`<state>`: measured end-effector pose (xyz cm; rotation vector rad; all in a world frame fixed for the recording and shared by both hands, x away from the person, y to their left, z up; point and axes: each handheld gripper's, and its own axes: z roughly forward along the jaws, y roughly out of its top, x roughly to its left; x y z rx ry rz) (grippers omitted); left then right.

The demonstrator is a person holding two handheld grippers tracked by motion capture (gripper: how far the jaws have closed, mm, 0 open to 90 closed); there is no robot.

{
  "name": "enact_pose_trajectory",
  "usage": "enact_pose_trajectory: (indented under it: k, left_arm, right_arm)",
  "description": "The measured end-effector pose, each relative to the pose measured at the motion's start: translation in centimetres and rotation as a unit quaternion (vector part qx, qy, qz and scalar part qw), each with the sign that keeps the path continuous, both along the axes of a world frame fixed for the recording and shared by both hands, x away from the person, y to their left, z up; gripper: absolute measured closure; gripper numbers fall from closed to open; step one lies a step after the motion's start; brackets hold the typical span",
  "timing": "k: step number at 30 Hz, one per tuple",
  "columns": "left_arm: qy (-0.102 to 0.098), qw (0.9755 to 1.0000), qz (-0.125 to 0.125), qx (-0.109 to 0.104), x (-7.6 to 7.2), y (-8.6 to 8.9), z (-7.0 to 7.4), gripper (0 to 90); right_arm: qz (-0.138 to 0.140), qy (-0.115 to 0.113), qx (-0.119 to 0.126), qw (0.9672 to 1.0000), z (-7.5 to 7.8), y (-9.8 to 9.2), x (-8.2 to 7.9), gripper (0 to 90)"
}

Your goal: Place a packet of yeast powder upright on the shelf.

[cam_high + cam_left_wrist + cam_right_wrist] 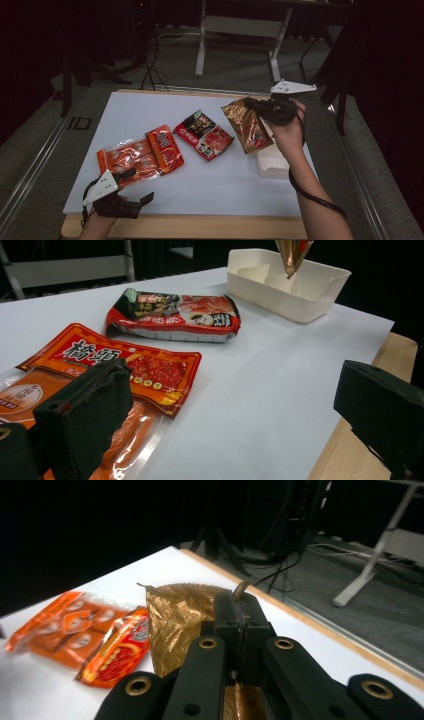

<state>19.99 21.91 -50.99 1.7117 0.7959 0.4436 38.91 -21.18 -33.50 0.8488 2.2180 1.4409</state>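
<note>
White table (150, 107) in a dark room: I hold the gold packet (246, 126) aloft at 2 o'clock.
My right gripper (260, 106) pinches its top edge over the white bin (272, 161); next I'd lower and release. Left gripper (137, 187) rests open at 7 o'clock beside the orange packet (140, 156); red packet (203, 135) centre; desk legs (201, 45) behind.

Dim room, lit white tabletop; right gripper view blurred at left

White table (220, 187), two packets (205, 134), tray (272, 162)
</note>
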Motion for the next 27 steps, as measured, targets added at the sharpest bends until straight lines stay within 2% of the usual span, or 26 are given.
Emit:
enact_pose_trajectory:
  k: [3, 4, 7, 14, 16, 27]
  left_arm:
    - [0.001, 1.0, 0.0, -0.002, 0.0, 0.1, 0.0, 1.9]
    - [0.001, 1.0, 0.001, -0.002, -0.1, 0.1, 0.0, 1.8]
    - [0.0, 1.0, 0.003, -0.002, -0.2, 0.2, -0.1, 1.9]
    - [0.0, 0.9999, 0.01, -0.006, -0.6, 0.5, -0.1, 1.8]
    - [0.001, 0.9999, 0.013, -0.007, -0.8, 0.6, -0.1, 1.8]
    - [0.002, 0.9997, 0.024, -0.011, -1.5, 1.1, -0.2, 1.9]
  right_arm:
    - [-0.007, -0.006, 0.001, 1.0, 0.4, -0.4, 0.4, 89.9]
    - [-0.018, -0.012, 0.002, 0.9998, 0.7, -0.9, 0.7, 89.9]
    - [-0.03, -0.015, 0.013, 0.9994, 1.1, -1.9, 1.3, 89.9]
    - [-0.056, -0.016, 0.029, 0.9979, 1.7, -4.0, 3.0, 89.9]
    - [-0.072, -0.015, 0.031, 0.9968, 1.8, -4.9, 3.9, 89.9]
    - [-0.112, -0.007, 0.05, 0.9924, 1.1, -7.3, 7.2, 89.9]
